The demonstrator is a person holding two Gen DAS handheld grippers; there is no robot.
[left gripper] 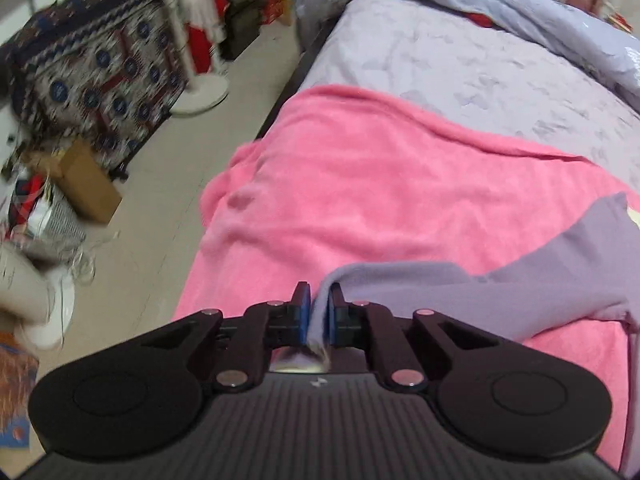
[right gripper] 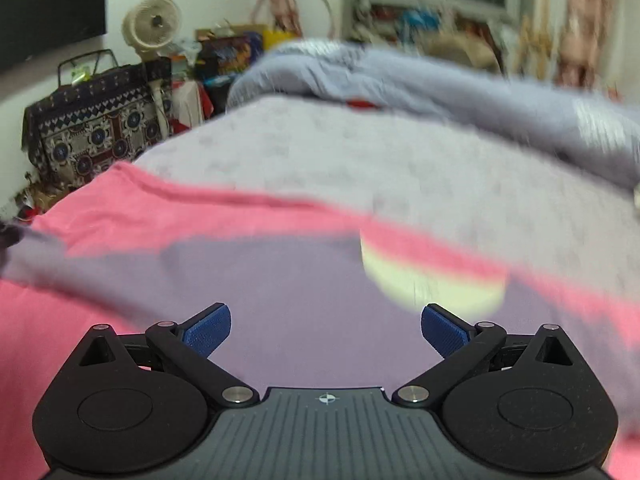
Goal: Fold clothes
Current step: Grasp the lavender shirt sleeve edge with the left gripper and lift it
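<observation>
Left wrist alone shows hand-held gripper [left gripper: 319, 300] pinching lilac garment [left gripper: 460, 292] — floor-side clutter.

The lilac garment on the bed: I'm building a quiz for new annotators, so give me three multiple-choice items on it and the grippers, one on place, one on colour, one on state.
1. What does the lilac garment lie on?
A. a pink fleece blanket
B. the bare floor
C. a brown cardboard box

2. What colour are the gripper pads?
A. red
B. blue
C. white

3. How does the left gripper stand?
A. wide open over the garment
B. shut on nothing
C. shut on a fold of the garment

Answers: 1 A, the pink fleece blanket spreads under the garment on the bed; 2 B, both wrist views show blue pads; 3 C, lilac cloth is pinched between its pads, while the right gripper is open.
</observation>
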